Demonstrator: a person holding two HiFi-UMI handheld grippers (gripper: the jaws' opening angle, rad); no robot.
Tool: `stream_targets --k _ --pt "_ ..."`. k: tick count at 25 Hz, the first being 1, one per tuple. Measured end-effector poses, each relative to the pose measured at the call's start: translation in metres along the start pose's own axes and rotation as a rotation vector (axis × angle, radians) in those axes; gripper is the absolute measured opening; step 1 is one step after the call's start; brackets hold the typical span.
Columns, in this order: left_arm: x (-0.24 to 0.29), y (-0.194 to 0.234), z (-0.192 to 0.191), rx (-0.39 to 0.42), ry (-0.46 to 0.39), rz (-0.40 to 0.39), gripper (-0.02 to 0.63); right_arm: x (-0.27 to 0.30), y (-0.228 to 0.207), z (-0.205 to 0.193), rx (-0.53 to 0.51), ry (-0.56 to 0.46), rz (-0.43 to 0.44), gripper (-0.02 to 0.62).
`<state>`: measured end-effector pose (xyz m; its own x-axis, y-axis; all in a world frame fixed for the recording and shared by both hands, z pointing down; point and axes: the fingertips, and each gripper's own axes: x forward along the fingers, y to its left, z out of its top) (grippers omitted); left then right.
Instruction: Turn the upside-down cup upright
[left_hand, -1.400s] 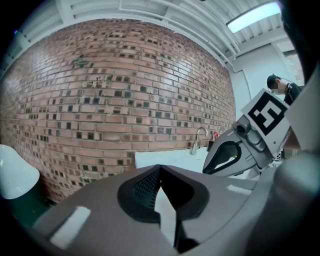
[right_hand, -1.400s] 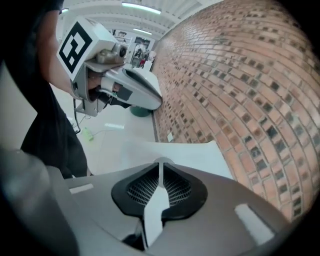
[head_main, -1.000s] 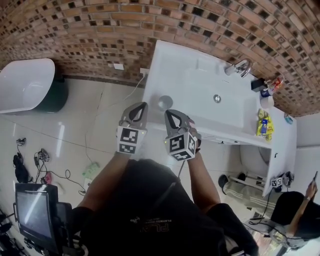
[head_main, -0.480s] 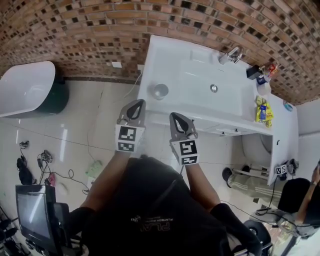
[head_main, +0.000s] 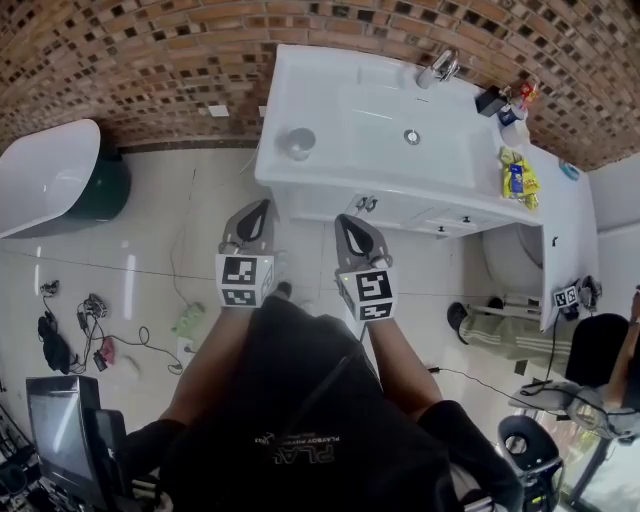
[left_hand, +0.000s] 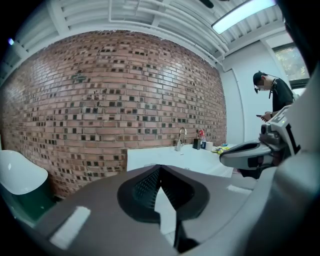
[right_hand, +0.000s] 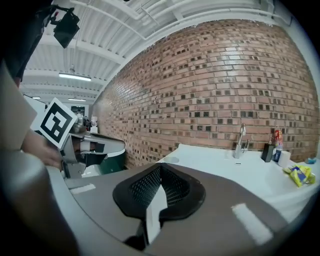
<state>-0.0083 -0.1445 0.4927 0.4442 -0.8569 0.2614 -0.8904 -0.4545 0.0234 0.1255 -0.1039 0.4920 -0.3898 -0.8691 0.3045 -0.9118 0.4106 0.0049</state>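
Note:
A small grey cup (head_main: 297, 143) stands on the left end of the white sink counter (head_main: 340, 170). From above I cannot tell which way up it is. In the right gripper view the cup (right_hand: 172, 160) shows only as a low oval on the counter's near corner. My left gripper (head_main: 262, 204) and right gripper (head_main: 343, 221) hang side by side over the floor, short of the counter's front edge and well apart from the cup. Both are shut with nothing between the pads. The left gripper (left_hand: 159, 168) and right gripper (right_hand: 161, 168) point toward the counter.
A faucet (head_main: 440, 68), a drain (head_main: 412, 137), bottles (head_main: 500, 100) and a yellow packet (head_main: 515, 178) are on the counter's right part. A white tub (head_main: 45, 175) stands at left. Cables (head_main: 70, 330) and a monitor (head_main: 60, 430) lie at lower left, and another person (head_main: 600, 370) sits at right.
Both grippers have drawn back from the counter's edge, so the sink and cup now lie farther off. The right gripper has rolled. Both stayed shut and empty.

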Motion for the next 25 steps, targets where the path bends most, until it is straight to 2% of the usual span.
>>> stream_targets --k 7,11,14,20,25 --pt "-0.034 -0.021 -0.012 0.029 0.034 -0.007 -0.002 -0.027 0.022 -0.01 0.002 -0.002 0.009 0.014" --pt "-0.048 -0.014 -0.016 -0.031 0.031 0.006 -0.002 -0.035 0.033 -0.013 0.005 -0.005 -0.003 0.014" --pt "-0.057 -0.003 -0.015 -0.046 0.025 0.008 -0.002 -0.042 0.042 -0.016 0.01 -0.001 -0.027 0.014" --pt "-0.083 -0.016 -0.032 -0.03 0.036 -0.069 -0.002 -0.066 0.058 -0.028 0.035 0.012 -0.109 0.014" --pt "-0.118 -0.022 -0.048 -0.02 0.043 -0.12 -0.002 -0.089 0.089 -0.041 0.037 0.032 -0.149 0.014"
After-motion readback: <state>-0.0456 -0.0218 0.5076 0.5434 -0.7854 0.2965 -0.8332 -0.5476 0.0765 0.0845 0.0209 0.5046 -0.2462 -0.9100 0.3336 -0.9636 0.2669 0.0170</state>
